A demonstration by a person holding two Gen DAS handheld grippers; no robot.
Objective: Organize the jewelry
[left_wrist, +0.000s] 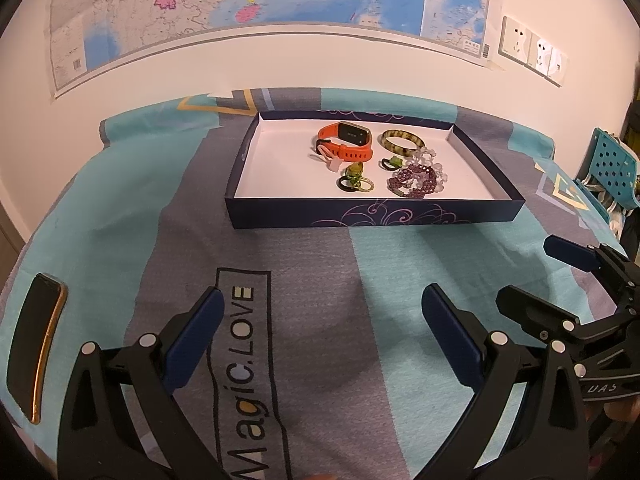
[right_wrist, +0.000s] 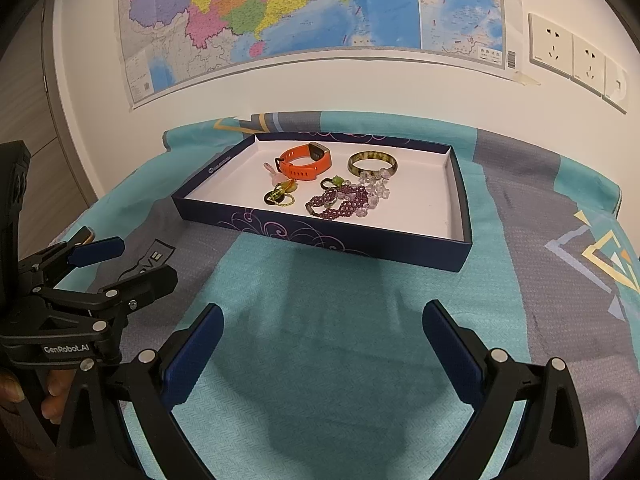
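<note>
Both tools are spread wide and hold nothing. The left tool [left_wrist: 320,320] hovers over a grey band of the cloth [left_wrist: 400,264] printed "Magic.LOVE"; the right tool [right_wrist: 322,334] hovers over a teal band, beside the left.

Beyond them a shallow dark blue tray [right_wrist: 320,236] with a white floor sits on the cloth-covered bench. In it lie an orange watch [right_wrist: 306,162], a mottled green bangle [right_wrist: 372,163], a purple bead bracelet [right_wrist: 340,204], clear beads [right_wrist: 376,190] and several small rings [right_wrist: 280,198], clustered together.

A dark phone [left_wrist: 36,344] lies at the cloth's left edge. On the cream wall hang a coloured map [right_wrist: 300,12] and wall sockets [right_wrist: 572,54].
</note>
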